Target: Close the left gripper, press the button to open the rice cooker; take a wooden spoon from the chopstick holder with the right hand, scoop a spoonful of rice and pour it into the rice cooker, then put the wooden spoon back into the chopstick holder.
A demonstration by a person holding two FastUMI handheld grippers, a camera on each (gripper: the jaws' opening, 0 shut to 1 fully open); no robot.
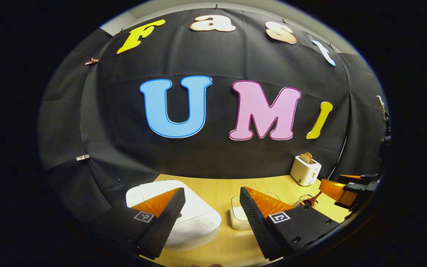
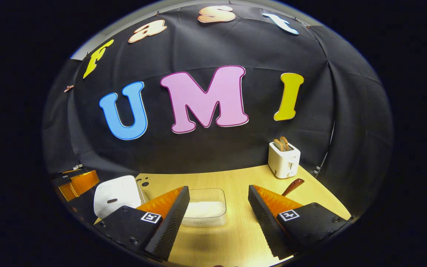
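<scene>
In the left gripper view, the left gripper sits at the bottom of the frame, its two wedge-shaped fingers spread wide and holding nothing; their inner faces are ribbed. Behind the lower-left finger lies the rice cooker, a smooth white rounded box with its lid down, on a pale wood-grain table. Between the fingers, a little farther, stands a clear plastic box of rice. At the right edge the right gripper shows, with the wire chopstick holder beside it. Farther back at the right stands a white toaster with bread in its slots.

In the right gripper view, the right gripper is likewise released, fingers apart and empty. The clear rice box, rounded at its corners and holding white grains, lies between them. The wooden spoon pokes up behind the right finger, its handle slanting. The cooker is at lower left.
</scene>
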